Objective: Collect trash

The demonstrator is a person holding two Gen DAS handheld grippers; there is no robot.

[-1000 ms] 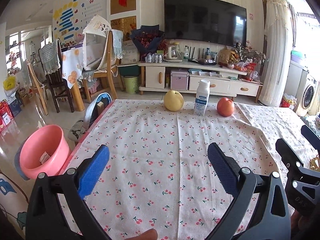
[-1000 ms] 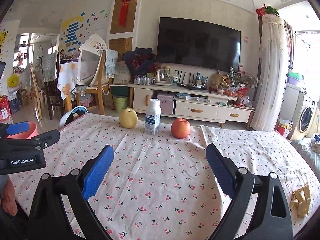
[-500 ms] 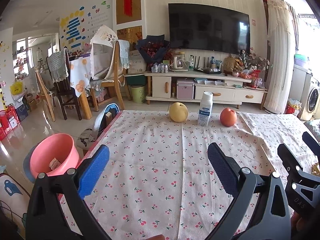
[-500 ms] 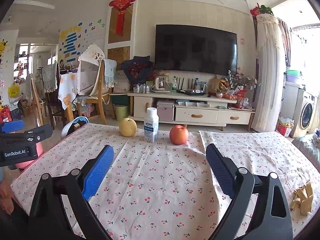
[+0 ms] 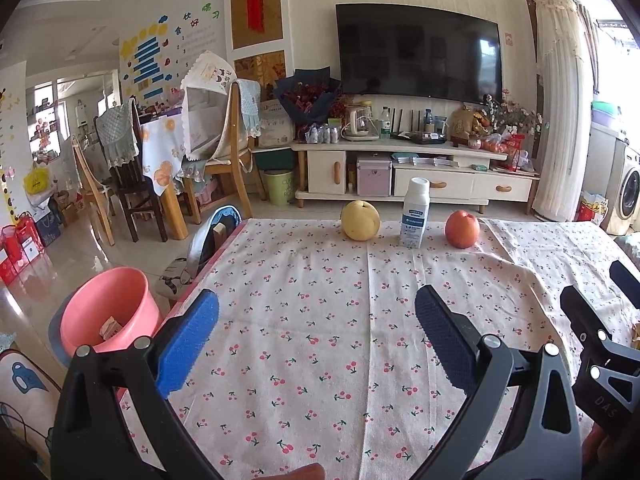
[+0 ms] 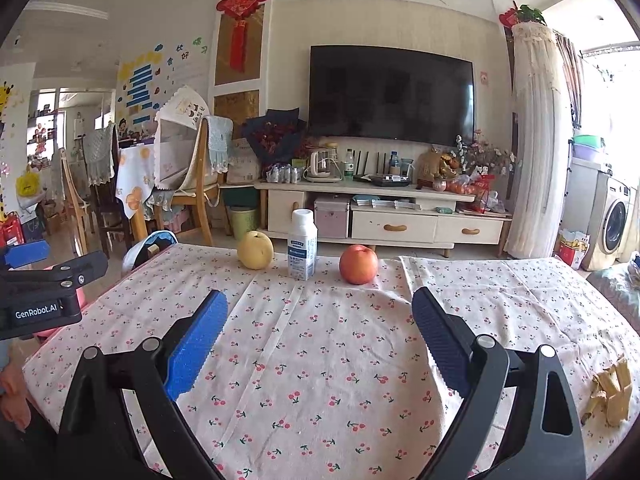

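Observation:
A banana peel [image 6: 610,392] lies on the cherry-print tablecloth [image 6: 320,360] at the right, beside my right gripper [image 6: 320,336], which is open and holds nothing. A white bottle [image 5: 415,213] [image 6: 303,245] stands at the table's far edge between a yellow pear [image 5: 360,221] [image 6: 255,250] and a red apple [image 5: 462,229] [image 6: 358,264]. My left gripper [image 5: 316,332] is open and empty over the table's left part. A pink bucket [image 5: 106,312] with a scrap of paper inside stands on the floor left of the table.
A chair [image 5: 216,232] with a bag is tucked at the table's far left corner. Behind are a TV cabinet [image 5: 400,176], dining chairs [image 5: 120,184] and a washing machine [image 6: 612,220]. The right gripper's body [image 5: 600,352] shows at the right of the left wrist view.
Both views have tilted up a little and the table objects sit lower in frame. Both grippers stay open and empty.

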